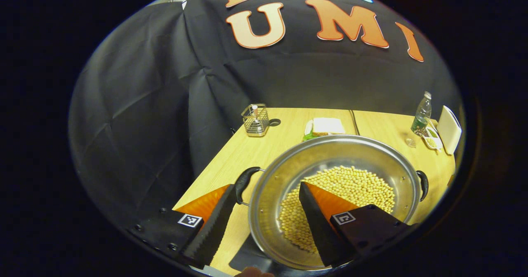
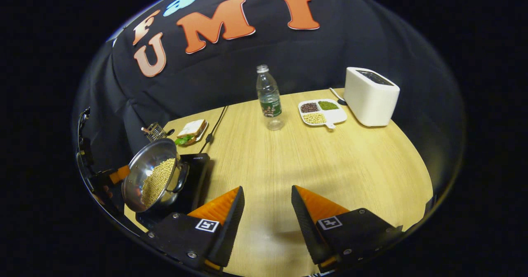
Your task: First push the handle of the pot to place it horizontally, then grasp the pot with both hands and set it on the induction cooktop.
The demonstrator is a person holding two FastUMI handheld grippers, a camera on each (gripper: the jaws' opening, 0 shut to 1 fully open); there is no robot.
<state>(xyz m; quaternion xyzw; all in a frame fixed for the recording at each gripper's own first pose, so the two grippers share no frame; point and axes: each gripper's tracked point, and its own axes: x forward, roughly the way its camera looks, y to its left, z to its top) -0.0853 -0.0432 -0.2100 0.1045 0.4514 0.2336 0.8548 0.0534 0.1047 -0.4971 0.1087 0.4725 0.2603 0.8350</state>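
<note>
My left gripper (image 1: pixel 264 203) has its fingers apart, one on each side of the rim of the pot (image 1: pixel 330 157); one finger lies over the beans (image 1: pixel 350 186) inside, and I cannot tell whether they touch the metal. The near edge of the pot is cut off behind my fingers. In the right gripper view the pot (image 2: pixel 144 174) sits on the black cooktop (image 2: pixel 194 174) at the desk's left edge, and part of the cooktop is hidden under it. The pale wooden desk (image 2: pixel 330 161) stands before a black cloth wall. The two black handles (image 1: pixel 243 182) lie left and right across the left gripper view, so the long axis is horizontal. My right gripper (image 2: pixel 267 203) hangs over bare desk, fingers apart, holding nothing.
</note>
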